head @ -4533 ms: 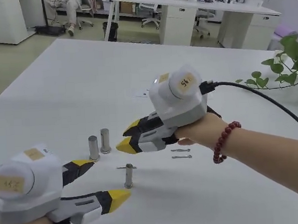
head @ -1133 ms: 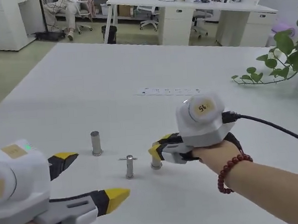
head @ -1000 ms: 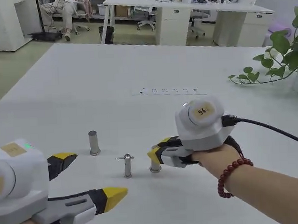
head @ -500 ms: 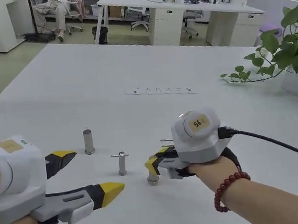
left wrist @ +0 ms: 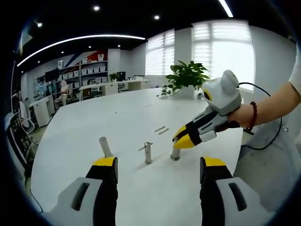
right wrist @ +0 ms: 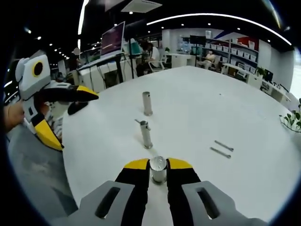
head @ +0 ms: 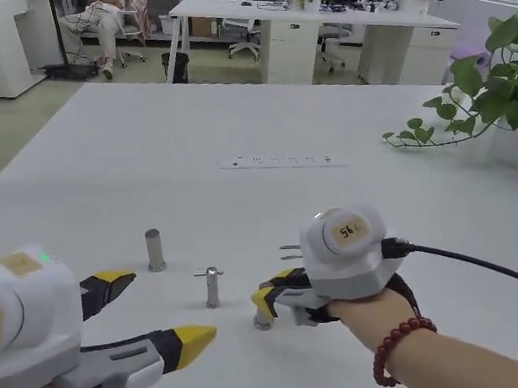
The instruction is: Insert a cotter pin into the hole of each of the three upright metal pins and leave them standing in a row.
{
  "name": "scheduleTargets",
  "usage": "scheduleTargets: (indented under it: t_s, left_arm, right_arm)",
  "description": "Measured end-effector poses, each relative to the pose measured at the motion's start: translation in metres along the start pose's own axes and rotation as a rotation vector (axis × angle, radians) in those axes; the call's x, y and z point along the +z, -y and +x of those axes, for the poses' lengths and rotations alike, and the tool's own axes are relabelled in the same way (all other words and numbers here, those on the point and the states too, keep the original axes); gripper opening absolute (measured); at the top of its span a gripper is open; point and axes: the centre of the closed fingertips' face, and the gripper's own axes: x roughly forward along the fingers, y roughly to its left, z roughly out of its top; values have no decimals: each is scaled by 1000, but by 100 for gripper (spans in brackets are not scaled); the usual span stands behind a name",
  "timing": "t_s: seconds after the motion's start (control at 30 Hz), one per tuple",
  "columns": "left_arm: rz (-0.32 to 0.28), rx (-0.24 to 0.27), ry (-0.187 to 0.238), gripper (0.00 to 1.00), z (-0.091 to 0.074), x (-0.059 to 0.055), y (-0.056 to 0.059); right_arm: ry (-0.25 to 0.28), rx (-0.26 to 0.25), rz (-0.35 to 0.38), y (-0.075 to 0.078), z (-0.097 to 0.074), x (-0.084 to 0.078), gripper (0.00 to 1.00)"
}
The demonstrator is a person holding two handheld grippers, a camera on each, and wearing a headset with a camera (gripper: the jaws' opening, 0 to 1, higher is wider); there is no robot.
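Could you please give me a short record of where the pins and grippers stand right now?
right gripper: shut on the short grey metal pin, which stands upright on the white table
left gripper: open, holding nothing
middle metal pin: upright, thin cotter pin through its top
plain metal pin: upright, no cotter pin, on the left gripper's side
loose cotter pins: two, lying flat on the table
row: three pins roughly in line

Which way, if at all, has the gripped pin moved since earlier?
Yes: gripped pin went from beside the bare pin to right of the cottered pin.
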Motion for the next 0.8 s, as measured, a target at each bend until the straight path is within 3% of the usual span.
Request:
scheduleTargets:
  t_s: [0.13,0.5,0.8]
  left_arm:
    - [2,-3,-3,71,0,1,3]
    - [5,3,3,74,-1,4,7]
    - [-12,3,9,79,1,3,10]
  right_arm:
    - [43,25,74,-2,0,4,17]
    - [67,44,42,-7,-10,12,27]
    - [138,94,75,2,-26,25,34]
